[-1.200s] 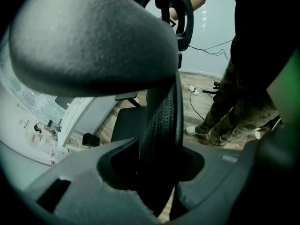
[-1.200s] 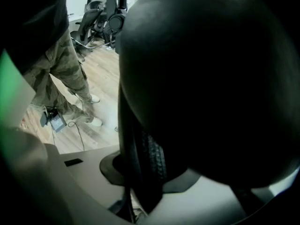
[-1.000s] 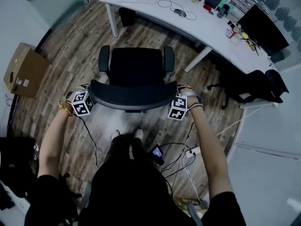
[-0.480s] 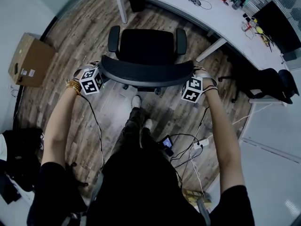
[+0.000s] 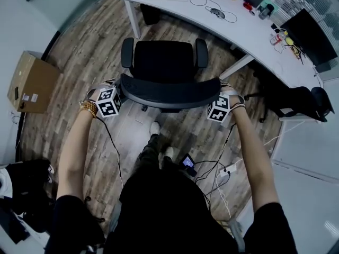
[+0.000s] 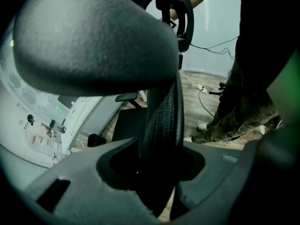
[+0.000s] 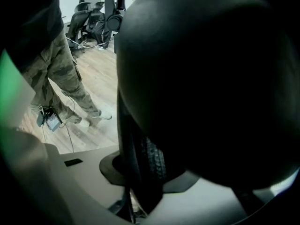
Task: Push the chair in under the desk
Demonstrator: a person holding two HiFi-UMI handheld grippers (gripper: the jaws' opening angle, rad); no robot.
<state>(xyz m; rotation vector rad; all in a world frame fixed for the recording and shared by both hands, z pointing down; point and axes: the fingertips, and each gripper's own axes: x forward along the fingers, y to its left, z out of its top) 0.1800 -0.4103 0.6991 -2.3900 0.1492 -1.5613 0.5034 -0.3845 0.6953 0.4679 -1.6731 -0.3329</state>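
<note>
A black office chair (image 5: pixel 164 62) faces the white curved desk (image 5: pixel 212 23), its seat just short of the desk's edge. Its mesh backrest (image 5: pixel 169 93) is nearest me. My left gripper (image 5: pixel 117 92) is shut on the backrest's left end, and my right gripper (image 5: pixel 214 103) is shut on the right end. In the left gripper view the backrest's edge (image 6: pixel 161 125) runs down between the jaws of the left gripper (image 6: pixel 159 172). The right gripper view shows that edge (image 7: pixel 150 158) pinched in the right gripper (image 7: pixel 140 182). The fingertips are hidden under the backrest in the head view.
A cardboard box (image 5: pixel 29 81) stands at the left wall. A second dark chair (image 5: pixel 296 102) sits at the right. Cables, a power strip (image 5: pixel 229 168) and a small device (image 5: pixel 188 163) lie on the wood floor by my feet. A desk leg (image 5: pixel 132 17) and a black bin (image 5: pixel 151 14) are ahead.
The chair has rolled toward the desk with both grippers holding its backrest. The person has stepped forward behind it.
</note>
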